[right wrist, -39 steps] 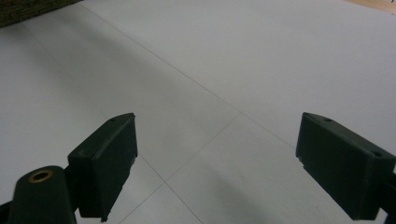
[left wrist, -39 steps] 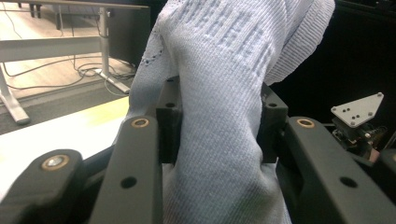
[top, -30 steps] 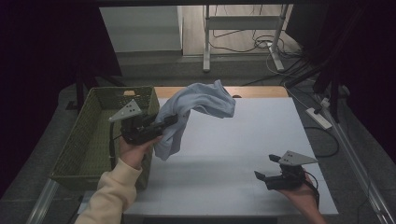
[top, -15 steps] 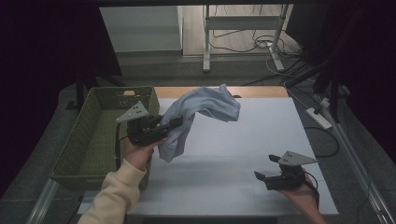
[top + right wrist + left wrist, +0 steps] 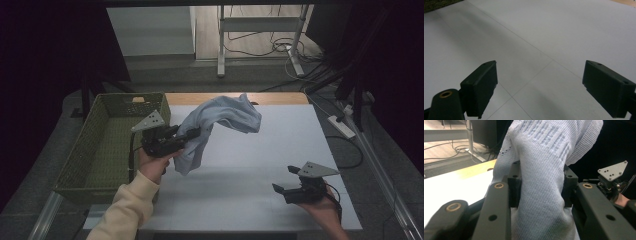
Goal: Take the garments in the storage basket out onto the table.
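A pale blue knitted cloth (image 5: 220, 122) hangs in the air over the white table, draped in an arch. My left gripper (image 5: 192, 134) is shut on it near its lower left part, and the cloth (image 5: 541, 182) bulges between the two black jaws in the left gripper view. The cloth's free end droops toward the table's middle. My right gripper (image 5: 283, 180) rests low at the table's front right, open, with bare white tabletop (image 5: 536, 45) between its fingers (image 5: 480, 85).
A green woven basket (image 5: 82, 160) stands at the table's left edge, beside the left hand. The white sheet (image 5: 280, 145) covers the table, with a wooden strip (image 5: 200, 97) along the far edge. Cables and a metal stand lie on the floor beyond.
The left gripper has carried the cloth slightly to the right and higher, away from the basket. The right gripper has stayed put.
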### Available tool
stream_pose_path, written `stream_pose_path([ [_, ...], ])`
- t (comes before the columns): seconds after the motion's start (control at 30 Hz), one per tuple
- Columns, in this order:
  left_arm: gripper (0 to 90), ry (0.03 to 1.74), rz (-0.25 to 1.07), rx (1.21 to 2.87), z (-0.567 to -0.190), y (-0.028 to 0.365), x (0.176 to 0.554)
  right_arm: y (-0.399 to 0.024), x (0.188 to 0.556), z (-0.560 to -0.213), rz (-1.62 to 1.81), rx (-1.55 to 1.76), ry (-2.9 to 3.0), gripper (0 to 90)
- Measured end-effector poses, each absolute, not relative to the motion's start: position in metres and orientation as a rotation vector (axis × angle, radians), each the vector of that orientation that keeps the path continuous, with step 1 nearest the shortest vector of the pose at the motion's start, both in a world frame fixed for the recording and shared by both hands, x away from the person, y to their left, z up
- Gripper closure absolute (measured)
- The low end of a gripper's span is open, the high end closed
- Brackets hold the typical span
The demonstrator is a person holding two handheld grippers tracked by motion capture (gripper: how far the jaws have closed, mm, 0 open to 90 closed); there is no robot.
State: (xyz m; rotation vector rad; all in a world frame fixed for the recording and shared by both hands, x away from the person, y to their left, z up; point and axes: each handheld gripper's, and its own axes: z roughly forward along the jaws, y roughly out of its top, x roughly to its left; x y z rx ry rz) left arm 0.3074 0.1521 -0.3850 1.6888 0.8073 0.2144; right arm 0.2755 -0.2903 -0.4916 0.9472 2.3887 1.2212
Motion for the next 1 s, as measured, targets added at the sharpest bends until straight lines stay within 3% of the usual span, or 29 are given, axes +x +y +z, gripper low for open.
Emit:
stream_pose_path([
  [1.0,62.2,0.765,0.126,1.763,-0.400,0.116,0.308,-0.290,0.276,-0.492,1.224,0.948,2.384,12.6],
])
